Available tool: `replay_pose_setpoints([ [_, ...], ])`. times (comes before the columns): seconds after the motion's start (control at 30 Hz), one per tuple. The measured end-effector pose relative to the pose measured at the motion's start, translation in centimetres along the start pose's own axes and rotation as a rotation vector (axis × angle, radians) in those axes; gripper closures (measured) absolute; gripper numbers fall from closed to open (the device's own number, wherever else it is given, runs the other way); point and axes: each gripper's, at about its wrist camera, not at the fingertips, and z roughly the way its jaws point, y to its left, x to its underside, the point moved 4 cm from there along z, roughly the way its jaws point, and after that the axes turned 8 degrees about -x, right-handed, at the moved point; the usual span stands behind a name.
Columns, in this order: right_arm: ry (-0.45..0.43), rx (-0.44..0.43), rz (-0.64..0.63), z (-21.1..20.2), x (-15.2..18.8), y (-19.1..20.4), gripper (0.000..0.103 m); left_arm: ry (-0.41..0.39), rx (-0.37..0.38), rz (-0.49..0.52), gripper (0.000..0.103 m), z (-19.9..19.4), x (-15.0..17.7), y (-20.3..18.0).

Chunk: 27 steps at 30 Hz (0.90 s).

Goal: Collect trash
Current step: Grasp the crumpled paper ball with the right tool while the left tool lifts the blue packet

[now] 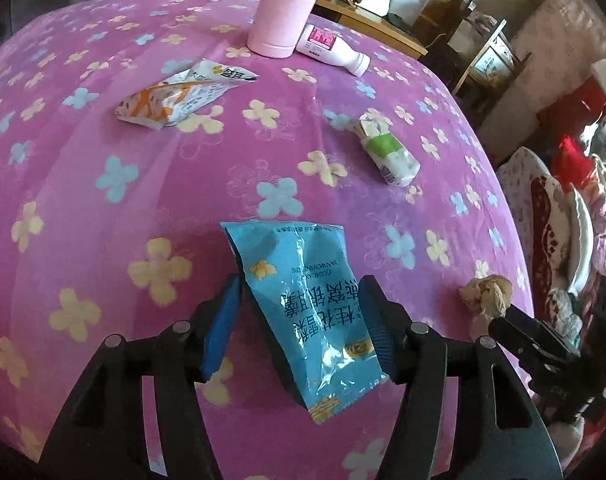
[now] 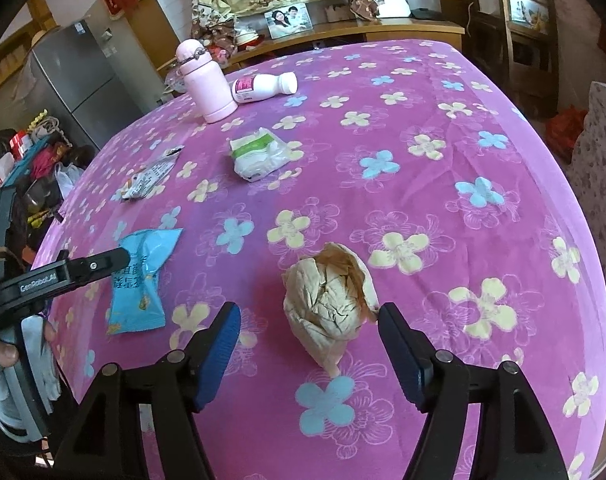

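The blue packet lies flat on the tabletop between the left gripper's fingers, which stand apart around it; the right-hand pad sits at the packet's edge, the left-hand pad clear of it, so nothing is gripped. In the right wrist view the paper ball sits on the cloth between the right gripper's fingers, spread wide, with gaps on both sides of the ball, though a flap comes close to the right-hand tip. To the left of those fingers the left gripper reaches over the blue packet, held by a hand. Beyond the fingertips lie a green-and-white wrapper and, further left, an orange-and-white sachet. At the far edge a pink flask stands upright, with a white bottle on its side touching or just beside it. Both grippers show only 2 fingers each.
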Motion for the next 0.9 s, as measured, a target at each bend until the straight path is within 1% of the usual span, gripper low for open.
replay_pose_setpoints([
  [0.17, -0.001, 0.006, 0.002, 0.3, -0.1, -0.2, 0.032, -0.004, -0.020, 0.022, 0.044, 1.2, 0.3, -1.6],
  [0.23, 0.004, 0.004, 0.002, 0.4, -0.1, -0.2, 0.032, -0.013, -0.015, 0.029, 0.038, 1.4, 0.3, -2.2],
  [0.33, 0.011, 0.006, 0.000, 0.6, -0.1, -0.3, 0.032, -0.025, -0.023, 0.059, 0.037, 1.7, 0.3, -3.5],
  [0.4, 0.013, 0.005, 0.005, 0.8, 0.0, -0.5, 0.032, -0.006, -0.050, 0.096, 0.037, 2.4, 0.6, -4.4],
  [0.47, 0.016, 0.005, 0.011, 0.9, 0.0, -0.8, 0.032, 0.010, -0.057, 0.131, 0.036, 3.1, 1.0, -5.2],
  [0.53, 0.018, 0.004, 0.015, 1.0, 0.0, -0.9, 0.032, -0.014, -0.087, 0.155, 0.036, 3.2, 1.0, -5.4],
  [0.67, 0.022, 0.004, 0.004, 1.1, -0.1, -1.1, 0.032, -0.008, -0.056, 0.125, 0.036, 3.4, 0.7, -4.9],
  [0.77, 0.022, 0.011, -0.013, 1.4, -0.3, -1.0, 0.032, -0.009, -0.049, 0.131, 0.038, 3.4, 0.8, -4.9],
  [0.83, 0.021, 0.018, -0.025, 1.8, -0.3, -0.9, 0.032, -0.012, -0.042, 0.132, 0.043, 3.2, 1.0, -4.9],
  [0.87, 0.021, 0.025, -0.032, 2.1, -0.2, -0.9, 0.034, -0.010, -0.031, 0.131, 0.044, 3.1, 1.1, -4.9],
  [0.9, 0.023, 0.035, -0.033, 2.3, -0.1, -1.0, 0.045, -0.010, -0.024, 0.131, 0.048, 2.9, 1.2, -4.9],
])
